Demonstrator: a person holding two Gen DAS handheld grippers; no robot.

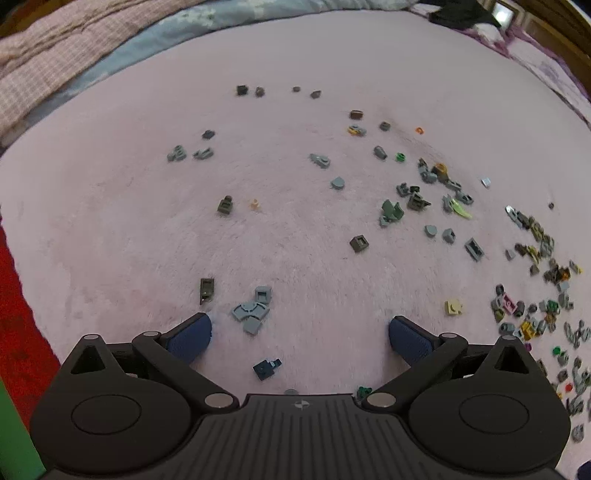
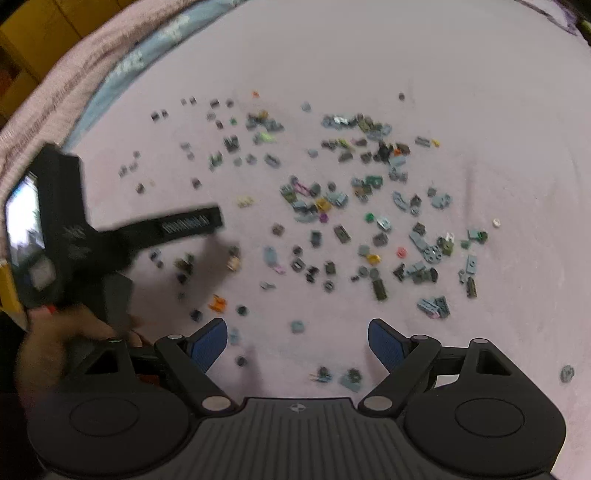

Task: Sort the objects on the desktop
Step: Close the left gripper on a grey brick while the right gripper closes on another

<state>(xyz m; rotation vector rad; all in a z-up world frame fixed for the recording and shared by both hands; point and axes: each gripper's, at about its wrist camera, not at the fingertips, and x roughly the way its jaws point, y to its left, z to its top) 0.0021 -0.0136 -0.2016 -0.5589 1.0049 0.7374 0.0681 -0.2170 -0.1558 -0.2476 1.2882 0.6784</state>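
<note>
Many small toy brick pieces, mostly grey, olive and dark, lie scattered on a pale pink plush surface (image 1: 295,236). My left gripper (image 1: 299,334) is open and empty above the surface; a cluster of grey pieces (image 1: 252,312) lies just beyond its left finger and a dark blue piece (image 1: 266,368) lies between the fingers. My right gripper (image 2: 297,341) is open and empty; a dense spread of pieces (image 2: 354,221) lies ahead of it. The left gripper's black body (image 2: 74,236) and the hand holding it show blurred at the left of the right wrist view.
Folded pink and blue blankets (image 1: 74,55) border the far left edge. A red cloth (image 1: 18,314) and a green object (image 1: 14,443) lie at the near left. A thick pile of pieces (image 1: 546,295) sits at the right. Dark items (image 1: 461,14) lie at the far edge.
</note>
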